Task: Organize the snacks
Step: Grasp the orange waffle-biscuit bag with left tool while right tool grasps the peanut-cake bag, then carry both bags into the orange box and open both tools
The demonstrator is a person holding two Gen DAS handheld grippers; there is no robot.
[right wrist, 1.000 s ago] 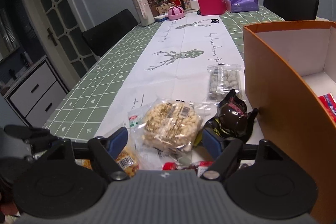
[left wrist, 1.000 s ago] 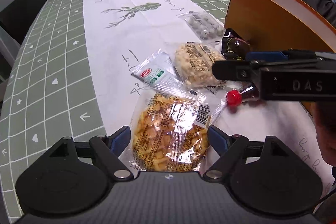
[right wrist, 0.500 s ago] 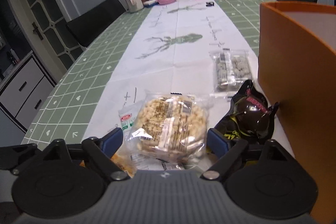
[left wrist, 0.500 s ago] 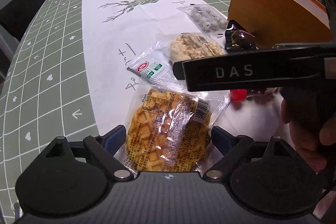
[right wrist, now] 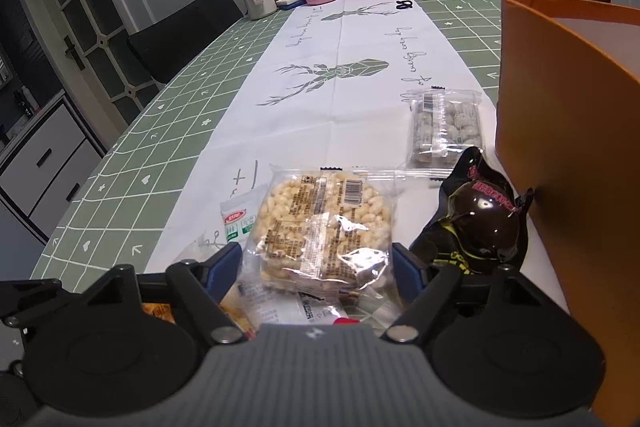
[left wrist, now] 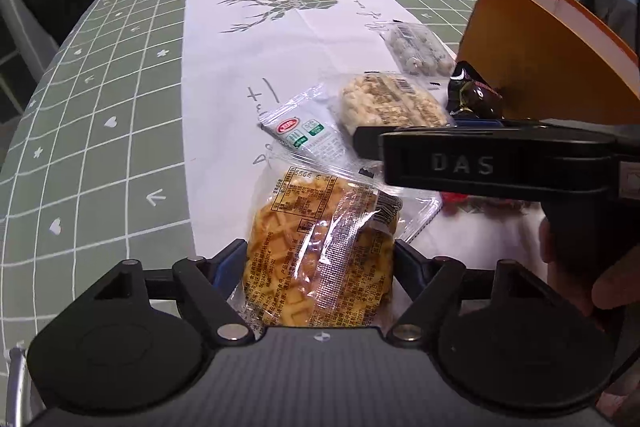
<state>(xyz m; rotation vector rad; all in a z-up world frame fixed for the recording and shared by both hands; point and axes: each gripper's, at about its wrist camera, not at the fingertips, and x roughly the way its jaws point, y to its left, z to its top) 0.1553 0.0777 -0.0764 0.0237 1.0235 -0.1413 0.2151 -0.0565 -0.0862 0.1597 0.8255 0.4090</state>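
We see our left gripper (left wrist: 319,261) as a matte black frame: two round discs, angular link arms with silver screw heads, blue pads on the inner faces of the jaws, and a ribbed grey housing below. Our right gripper (right wrist: 317,265) is built the same. Its black side bar carries raised letters "DAS". Bare skin of our right hand (left wrist: 612,291) shows.

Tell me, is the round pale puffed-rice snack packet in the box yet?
No. The pale puffed-rice packet lies flat on the white runner, outside the orange box.
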